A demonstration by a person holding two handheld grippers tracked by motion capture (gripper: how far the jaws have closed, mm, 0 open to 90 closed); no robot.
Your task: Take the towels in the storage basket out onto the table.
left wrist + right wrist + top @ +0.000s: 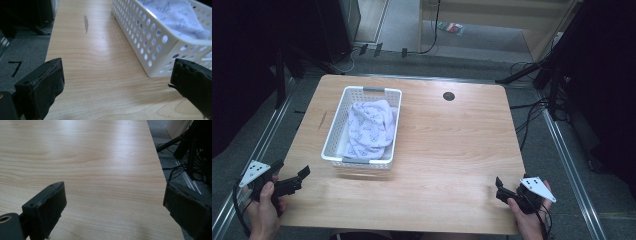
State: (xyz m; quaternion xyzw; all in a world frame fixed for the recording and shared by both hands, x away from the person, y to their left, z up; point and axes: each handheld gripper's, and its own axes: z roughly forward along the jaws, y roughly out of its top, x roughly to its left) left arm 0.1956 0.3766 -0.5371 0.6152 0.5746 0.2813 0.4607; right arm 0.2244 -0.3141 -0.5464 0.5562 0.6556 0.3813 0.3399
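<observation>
Evidently both grippers, the left gripper (292, 181) and right gripper (506, 191), are held wide open and empty at the surface's (452, 150) near corners, so the cloth (369, 127) in the basket (362, 161) can be reached.

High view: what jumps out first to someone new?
The white perforated basket on the left half of the wooden table, with a pale patterned cloth bunched inside. Then the two hand-held grippers at the near corners: left gripper and right gripper, both open and empty.
</observation>
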